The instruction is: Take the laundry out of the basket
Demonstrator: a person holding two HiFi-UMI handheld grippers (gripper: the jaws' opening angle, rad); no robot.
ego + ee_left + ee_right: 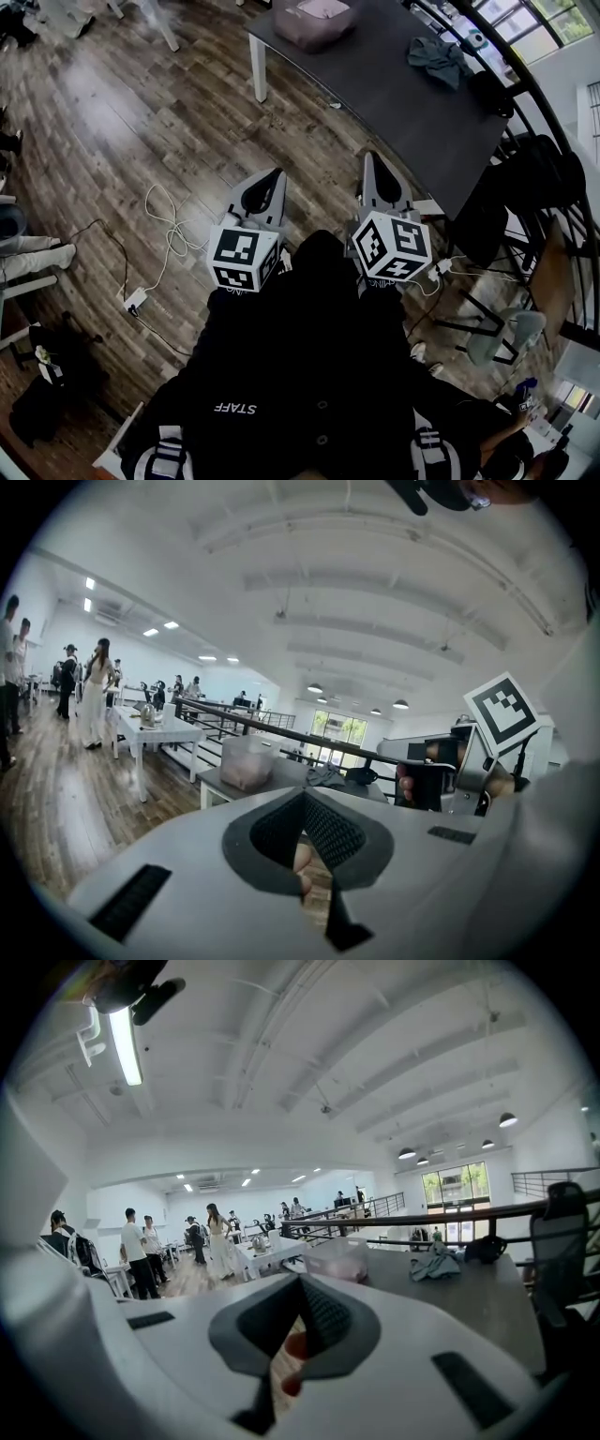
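Observation:
A translucent pinkish laundry basket [314, 21] stands at the far end of a dark table [394, 103]; it also shows in the left gripper view [248, 761] and the right gripper view [337, 1258]. A grey-green garment [439, 58] lies crumpled on the tabletop, right of the basket [433, 1265]. A person holds both grippers side by side over the wooden floor, short of the table's near edge. My left gripper [270, 178] is shut with nothing in it [303, 799]. My right gripper [373, 161] is likewise shut and empty [300, 1283], its tip close to the table's edge.
A black item [489, 92] lies near the garment. White cables [169, 230] and a power strip [134, 300] trail over the floor at the left. Chairs [506, 337] and a railing [553, 178] stand to the right. People [141, 1251] and white tables [155, 728] are far off.

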